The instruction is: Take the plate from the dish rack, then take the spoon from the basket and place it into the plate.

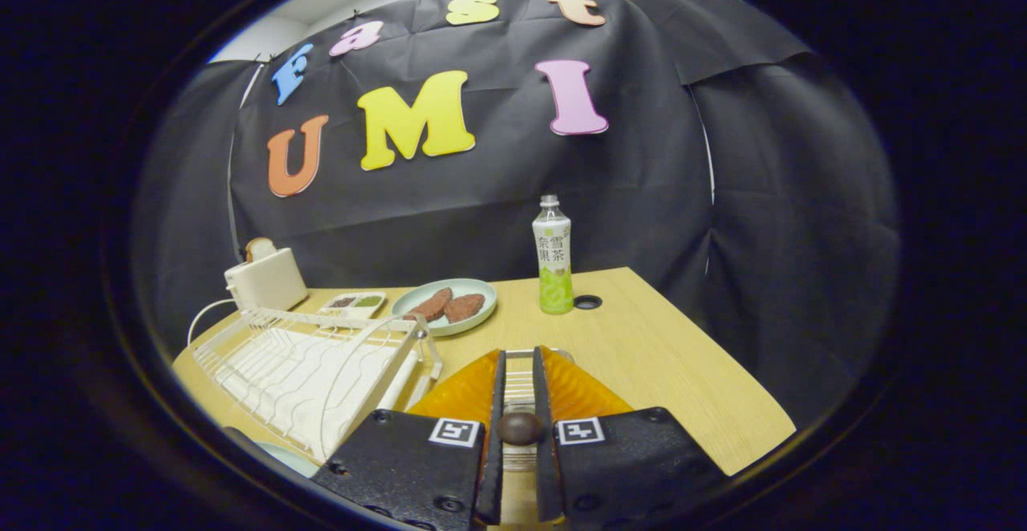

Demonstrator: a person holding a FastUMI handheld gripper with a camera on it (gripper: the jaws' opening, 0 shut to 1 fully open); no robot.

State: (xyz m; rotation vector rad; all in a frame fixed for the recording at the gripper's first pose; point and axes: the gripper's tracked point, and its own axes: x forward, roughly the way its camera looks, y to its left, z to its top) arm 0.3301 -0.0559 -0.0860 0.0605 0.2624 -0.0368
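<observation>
My gripper (520, 352) hangs over the wooden table, its two fingers drawn close together with only a narrow slot between them. A brown rounded end of the spoon (520, 427) sits pinched in that slot, near the fingers' base. Through the gap, white wire bars of the basket (519, 385) show just beneath and ahead of the fingers. The white wire dish rack (305, 370) stands left of the fingers, with no plate in its slots. A pale rim, maybe the plate (282, 457), peeks out below the rack's near corner; most of it is hidden.
Beyond the fingers stand a green-and-white drink bottle (554, 257) and a pale plate with two brown patties (446, 306). A small tray (353, 303) and a white toaster (265, 278) sit behind the rack. A round hole (587, 301) marks the table (682, 378) by the bottle.
</observation>
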